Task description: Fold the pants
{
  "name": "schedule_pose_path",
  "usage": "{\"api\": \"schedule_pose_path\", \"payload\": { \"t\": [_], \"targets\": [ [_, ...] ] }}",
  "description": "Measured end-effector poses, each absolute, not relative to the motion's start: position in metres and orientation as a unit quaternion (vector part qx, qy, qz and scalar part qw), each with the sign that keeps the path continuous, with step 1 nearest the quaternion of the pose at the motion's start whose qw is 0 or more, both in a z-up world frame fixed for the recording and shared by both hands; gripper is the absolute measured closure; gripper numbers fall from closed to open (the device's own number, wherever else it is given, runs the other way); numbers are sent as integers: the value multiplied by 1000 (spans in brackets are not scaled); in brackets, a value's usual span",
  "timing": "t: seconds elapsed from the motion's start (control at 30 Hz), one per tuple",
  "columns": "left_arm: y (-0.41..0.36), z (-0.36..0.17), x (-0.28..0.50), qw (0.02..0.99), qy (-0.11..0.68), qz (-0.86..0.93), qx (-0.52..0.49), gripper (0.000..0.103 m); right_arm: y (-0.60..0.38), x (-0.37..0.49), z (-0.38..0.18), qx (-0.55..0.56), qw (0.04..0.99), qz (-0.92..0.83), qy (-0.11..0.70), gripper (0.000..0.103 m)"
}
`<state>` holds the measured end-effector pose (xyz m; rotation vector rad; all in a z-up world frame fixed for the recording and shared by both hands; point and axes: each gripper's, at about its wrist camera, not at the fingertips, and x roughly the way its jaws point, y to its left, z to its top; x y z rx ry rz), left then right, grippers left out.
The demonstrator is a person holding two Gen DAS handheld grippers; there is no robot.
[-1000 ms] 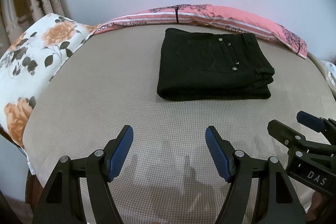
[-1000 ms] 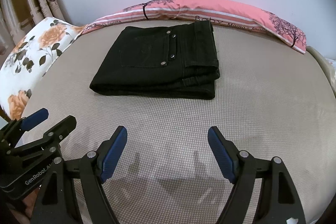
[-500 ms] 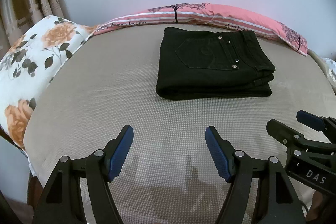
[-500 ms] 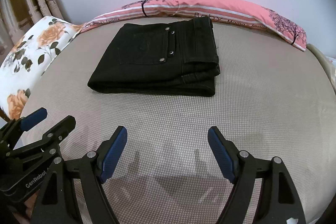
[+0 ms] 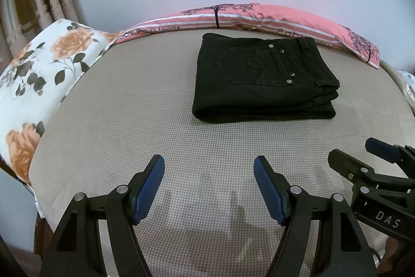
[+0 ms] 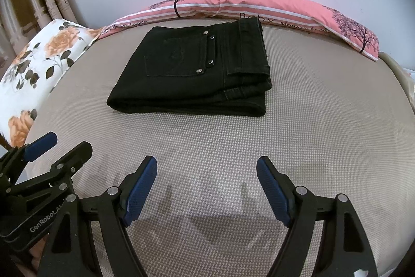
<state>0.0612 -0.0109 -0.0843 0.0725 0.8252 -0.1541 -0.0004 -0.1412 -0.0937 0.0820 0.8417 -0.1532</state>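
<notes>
On the bed (image 5: 124, 121), folded pants (image 5: 262, 85) lie crosswise — waistband seemingly rightward (both claws agape, empty).

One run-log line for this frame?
pants: folded, on bed | left hand-held gripper: open, empty | right hand-held gripper: open, empty

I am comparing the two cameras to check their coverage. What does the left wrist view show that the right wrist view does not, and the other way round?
Only the left wrist view: the right hand-held gripper from the side at the lower right edge, with "DAS" printed on it.

Only the right wrist view: the left hand-held gripper from the side at the lower left, marked "GenRobot".

Both: the folded black pants on the beige mattress cover, the pink pillow behind, the floral pillow at the left, and open jaws holding nothing.
</notes>
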Motion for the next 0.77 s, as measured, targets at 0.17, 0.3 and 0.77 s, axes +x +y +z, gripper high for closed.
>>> {"api": "schedule_pose_path", "payload": {
  "t": [0.17, 0.3, 0.77],
  "targets": [
    [-11, -85, 62, 912, 402, -78, 35, 31, -142, 0, -94, 41, 909, -75, 408, 26],
    [-12, -87, 63, 910, 405, -77, 36, 31, -142, -1, -95, 44, 908, -77, 410, 26],
    [-11, -88, 66, 907, 411, -82, 31, 31, -142, 1, -94, 43, 907, -77, 412, 26]
  ]
}}
